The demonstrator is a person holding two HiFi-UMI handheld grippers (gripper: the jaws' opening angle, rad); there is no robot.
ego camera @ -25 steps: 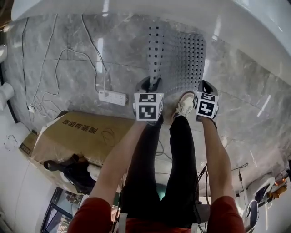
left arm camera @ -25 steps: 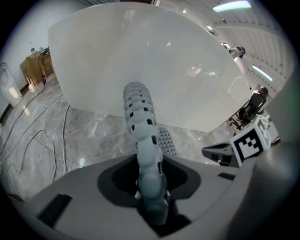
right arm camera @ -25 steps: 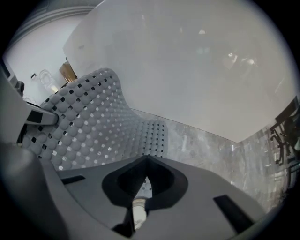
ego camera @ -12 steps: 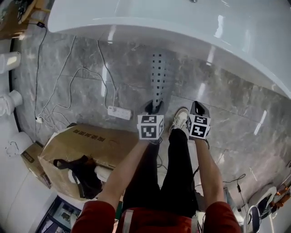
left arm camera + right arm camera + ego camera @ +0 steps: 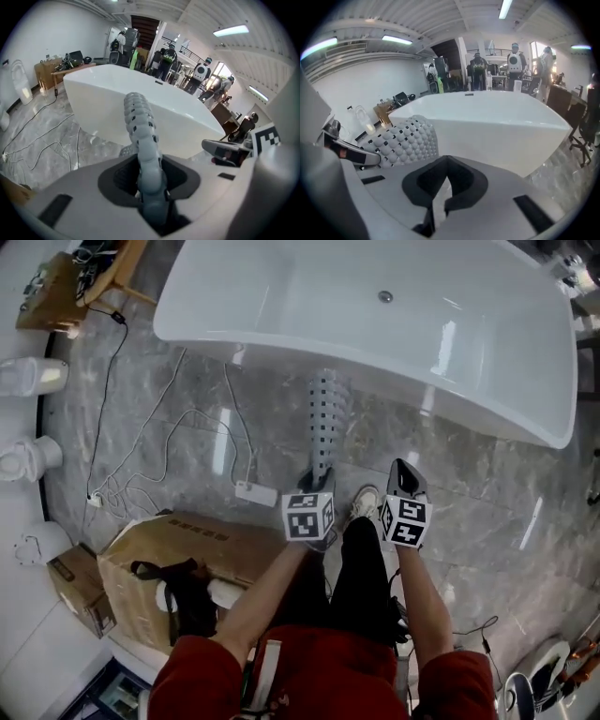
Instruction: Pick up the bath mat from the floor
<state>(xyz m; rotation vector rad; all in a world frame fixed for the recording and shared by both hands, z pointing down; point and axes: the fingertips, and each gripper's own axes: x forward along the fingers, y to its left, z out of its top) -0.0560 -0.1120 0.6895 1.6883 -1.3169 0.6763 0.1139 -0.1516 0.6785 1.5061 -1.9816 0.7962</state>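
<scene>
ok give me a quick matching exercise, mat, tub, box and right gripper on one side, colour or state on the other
1 mat
2 tub
3 box
4 right gripper

a brown, on the floor
b shut, nothing in it
c white, beyond the mat
d grey, clamped in the left gripper

Pairs: 1-d, 2-c, 3-a, 4-b

grey bath mat (image 5: 143,140) clamped in left tongs (image 5: 152,197)
</scene>
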